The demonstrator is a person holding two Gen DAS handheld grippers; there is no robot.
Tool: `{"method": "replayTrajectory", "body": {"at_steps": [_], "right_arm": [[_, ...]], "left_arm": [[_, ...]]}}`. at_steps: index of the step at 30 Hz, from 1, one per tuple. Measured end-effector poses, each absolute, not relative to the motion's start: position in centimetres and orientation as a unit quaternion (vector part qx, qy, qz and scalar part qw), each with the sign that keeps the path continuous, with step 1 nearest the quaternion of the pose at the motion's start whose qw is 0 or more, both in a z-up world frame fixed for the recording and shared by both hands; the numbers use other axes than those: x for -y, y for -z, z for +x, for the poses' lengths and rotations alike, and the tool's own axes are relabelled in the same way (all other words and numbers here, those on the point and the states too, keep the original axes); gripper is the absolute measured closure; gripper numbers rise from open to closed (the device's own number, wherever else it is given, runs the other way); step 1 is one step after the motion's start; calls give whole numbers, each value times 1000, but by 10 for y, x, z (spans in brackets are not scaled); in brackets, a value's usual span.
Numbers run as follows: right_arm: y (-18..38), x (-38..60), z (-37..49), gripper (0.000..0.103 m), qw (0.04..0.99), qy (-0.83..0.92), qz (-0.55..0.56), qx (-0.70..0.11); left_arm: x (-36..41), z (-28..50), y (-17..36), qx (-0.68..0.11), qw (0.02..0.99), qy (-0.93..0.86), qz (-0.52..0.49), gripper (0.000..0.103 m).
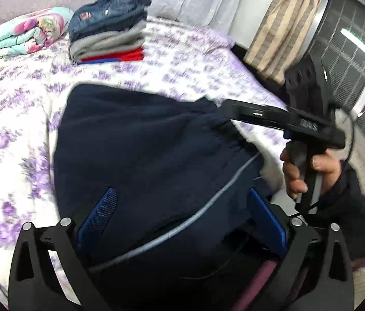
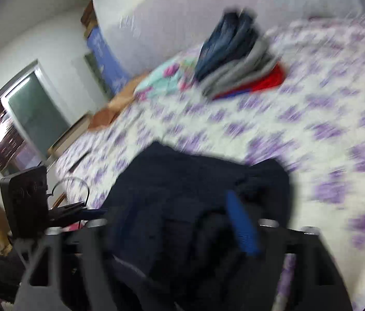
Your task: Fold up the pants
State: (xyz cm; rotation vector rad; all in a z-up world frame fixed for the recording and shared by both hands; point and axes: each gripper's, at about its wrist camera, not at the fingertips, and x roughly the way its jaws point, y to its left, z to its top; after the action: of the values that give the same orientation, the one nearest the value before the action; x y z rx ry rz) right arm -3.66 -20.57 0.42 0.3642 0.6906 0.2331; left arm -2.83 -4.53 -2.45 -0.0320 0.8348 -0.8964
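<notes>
Dark navy pants (image 1: pixel 151 155) with a thin grey side stripe hang bunched over the bed, the elastic waistband toward the right. My left gripper (image 1: pixel 179 207) has cloth between its blue pads (image 1: pixel 104 207); the jaws stand fairly wide and the fabric fills the gap. My right gripper (image 1: pixel 223 108) shows in the left wrist view, held by a hand, its tip at the waistband. In the blurred right wrist view the pants (image 2: pixel 195 194) cover my right gripper (image 2: pixel 182 223); one blue pad (image 2: pixel 242 228) shows, the other is hidden.
The bed has a white sheet with purple flowers (image 1: pixel 14 119). A stack of folded clothes (image 1: pixel 109 31) lies at its far side, next to a folded floral quilt (image 1: pixel 19 33). A striped curtain (image 1: pixel 286 23) and a window grille are at the right.
</notes>
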Motion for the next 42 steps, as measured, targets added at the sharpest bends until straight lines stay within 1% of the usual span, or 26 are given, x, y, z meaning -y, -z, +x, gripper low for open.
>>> {"method": "replayTrajectory", "body": {"at_steps": [1,4,6,8,10,11,15,19,23,25,26,31,32,34,37,40,42], "right_arm": [[-9,216,-46,3,927,-97,170,-319],[-13,236,-67,3,932,-61,162,-319],[3,252,-68,3,919,-51,182,-347],[29,265,-62,3,892,-48,229,-386],[52,265,-58,3,864,-73,279,-412],[59,263,-52,3,859,-84,292,-412],[63,248,-26,3,852,-141,302,-403],[71,243,5,3,817,-164,353,-426],[68,234,17,3,800,-200,346,-447],[61,236,10,3,787,-232,363,-441],[58,241,3,3,781,-252,383,-425],[70,254,-22,3,765,-285,430,-385],[70,252,-25,3,771,-287,430,-373],[67,246,-22,3,779,-278,417,-378],[58,225,-7,3,787,-257,377,-415],[61,195,18,3,797,-206,297,-484],[61,182,20,5,812,-189,257,-489]], "left_arm": [[37,-30,15,-376,830,411,-10,5],[10,-19,14,-370,848,378,-13,5],[-3,2,32,-406,840,359,-39,5],[-6,10,43,-424,824,371,-58,5],[7,17,52,-427,819,381,-46,5],[15,21,56,-430,815,385,-45,5],[38,34,64,-444,802,398,-40,5],[42,38,64,-450,794,406,-46,5],[47,37,68,-459,788,409,-29,5],[42,35,66,-462,785,412,-35,5],[38,34,66,-461,785,413,-38,5],[40,31,69,-460,785,415,-28,5],[43,31,69,-460,785,413,-27,5],[47,32,68,-460,788,408,-23,5],[53,28,65,-457,796,397,-3,5],[55,25,64,-449,802,394,8,5],[51,26,65,-449,801,396,-2,5]]}}
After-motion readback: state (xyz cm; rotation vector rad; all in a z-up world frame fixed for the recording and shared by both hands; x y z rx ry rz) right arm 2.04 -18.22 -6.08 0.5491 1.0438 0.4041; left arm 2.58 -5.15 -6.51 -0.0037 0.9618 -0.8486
